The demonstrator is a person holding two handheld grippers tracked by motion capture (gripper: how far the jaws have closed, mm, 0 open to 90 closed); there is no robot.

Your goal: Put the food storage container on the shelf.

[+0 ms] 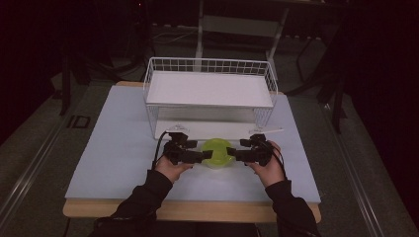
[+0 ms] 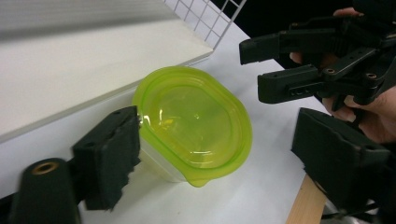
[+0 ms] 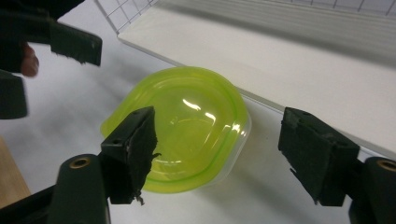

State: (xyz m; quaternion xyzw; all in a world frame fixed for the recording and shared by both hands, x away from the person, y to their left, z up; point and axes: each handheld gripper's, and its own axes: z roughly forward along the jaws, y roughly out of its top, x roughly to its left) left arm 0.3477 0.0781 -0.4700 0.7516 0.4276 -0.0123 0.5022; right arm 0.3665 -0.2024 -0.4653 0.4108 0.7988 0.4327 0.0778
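A shallow clear tub with a lime-green lid [image 1: 216, 152] sits on the pale table [image 1: 113, 148], just in front of a white wire rack [image 1: 148, 91]. My left gripper [image 1: 206, 156] points at the tub from its left and my right gripper [image 1: 233, 155] from its right. In the left gripper view the tub [image 2: 191, 121] lies between my left gripper's [image 2: 224, 158] wide-open jaws, which do not touch it. In the right gripper view the tub [image 3: 182, 123] likewise lies between my right gripper's [image 3: 224, 154] spread jaws. Each view shows the other gripper open beyond the tub.
The rack's lower white board [image 2: 70, 70] runs close behind the tub, with its upper shelf [image 1: 207, 89] above. The table's wooden front edge [image 1: 197, 211] is near the person's sleeves. The dark floor and a chair frame [image 1: 237, 24] lie beyond.
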